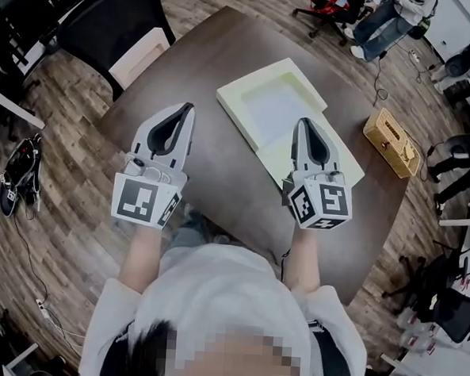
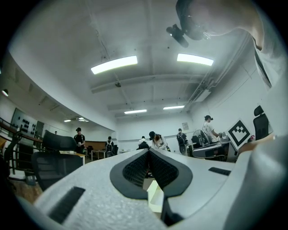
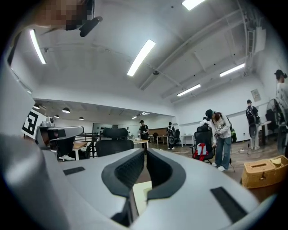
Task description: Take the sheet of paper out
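Wood floor — ceiling strip lights

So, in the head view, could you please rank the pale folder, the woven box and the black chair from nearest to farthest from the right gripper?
1. The pale folder, on the table directly beneath the right gripper.
2. The woven box, to its right at the table's edge.
3. The black chair, far upper left beyond the table.

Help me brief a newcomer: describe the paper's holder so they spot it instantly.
On the dark brown table, by the right claw, lies a flat pale-yellow folder. Unlike the woven box to its right, it is wide, thin and holds a white sheet.
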`<state>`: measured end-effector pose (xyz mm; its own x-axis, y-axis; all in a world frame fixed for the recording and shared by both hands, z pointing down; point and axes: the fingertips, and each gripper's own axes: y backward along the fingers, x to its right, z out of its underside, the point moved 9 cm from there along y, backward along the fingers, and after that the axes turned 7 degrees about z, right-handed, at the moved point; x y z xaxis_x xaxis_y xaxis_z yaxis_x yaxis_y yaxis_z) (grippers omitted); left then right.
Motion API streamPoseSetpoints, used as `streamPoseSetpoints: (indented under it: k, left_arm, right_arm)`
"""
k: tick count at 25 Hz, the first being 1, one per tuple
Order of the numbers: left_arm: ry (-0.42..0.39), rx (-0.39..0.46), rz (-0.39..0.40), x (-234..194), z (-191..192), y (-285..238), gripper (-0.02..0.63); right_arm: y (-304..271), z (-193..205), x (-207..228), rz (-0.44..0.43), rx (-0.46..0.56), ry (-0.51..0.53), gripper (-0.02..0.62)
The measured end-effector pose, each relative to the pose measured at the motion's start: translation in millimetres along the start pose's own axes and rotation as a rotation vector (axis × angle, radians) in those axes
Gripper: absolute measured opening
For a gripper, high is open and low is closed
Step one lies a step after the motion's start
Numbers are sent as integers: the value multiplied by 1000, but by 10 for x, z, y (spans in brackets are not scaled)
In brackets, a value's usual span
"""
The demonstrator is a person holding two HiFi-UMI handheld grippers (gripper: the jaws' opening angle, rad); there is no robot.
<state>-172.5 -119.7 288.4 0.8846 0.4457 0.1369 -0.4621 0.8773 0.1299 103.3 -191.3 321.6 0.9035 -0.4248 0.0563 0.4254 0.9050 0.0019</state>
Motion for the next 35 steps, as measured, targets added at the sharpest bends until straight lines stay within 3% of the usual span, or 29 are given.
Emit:
streamPoseSetpoints:
  k: [6, 12, 18, 27, 35]
  left_arm:
    - [21, -16, 59, -416, 170, -304, 8]
    - [54, -33, 106, -707, 381, -555, 8]
    - [83, -58, 145, -845, 602, -738, 8]
    - [120, -84, 189, -1028, 814, -964, 8]
    - [124, -111, 200, -1154, 935, -1052, 8]
  right_arm:
    - [-467, 199, 56, 57, -74, -44, 23]
    - [-865, 592, 359, 150, -236, -138, 23]
    - [-1020, 1135, 740, 244, -381, -366, 23]
    - [-1099, 1781, 1023, 349, -510, -685, 25]
    - [-1248, 2170, 1283, 422, -541, -869, 112]
